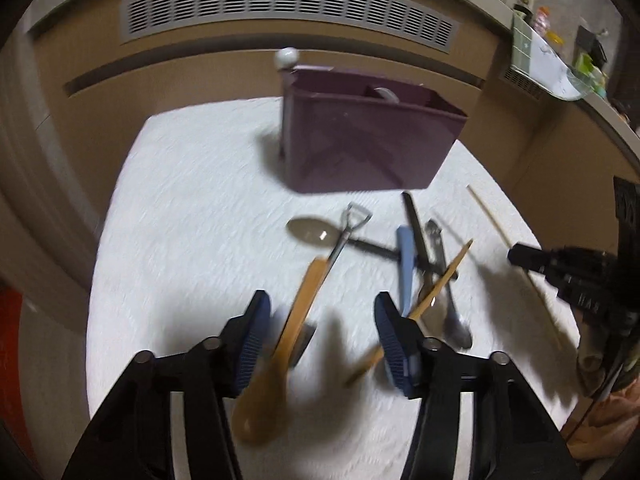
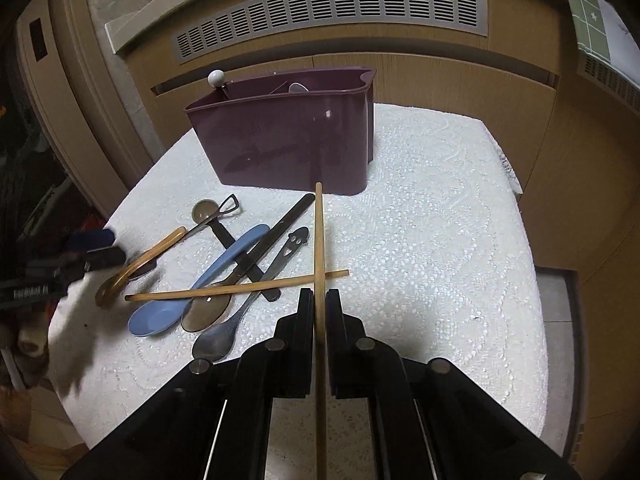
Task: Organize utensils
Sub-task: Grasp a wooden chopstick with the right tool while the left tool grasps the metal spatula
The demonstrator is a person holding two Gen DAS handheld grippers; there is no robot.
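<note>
Your right tongs point(image 2: 319, 312) are clamped on one wooden chopstick point(image 2: 319, 240), which points toward the purple caddy point(image 2: 288, 148) at the bench's point(image 2: 440, 240) far side. Your left tongs point(image 1: 320, 332) stand half open astride the wooden spoon point(image 1: 292, 332), not gripping. Lift the chopstick clear of the utensil pile point(image 2: 224, 272), then tip it upright over the caddy.

Two chopsticks point(image 2: 319, 240), five spoons point(image 2: 188, 292) (roughly)
</note>
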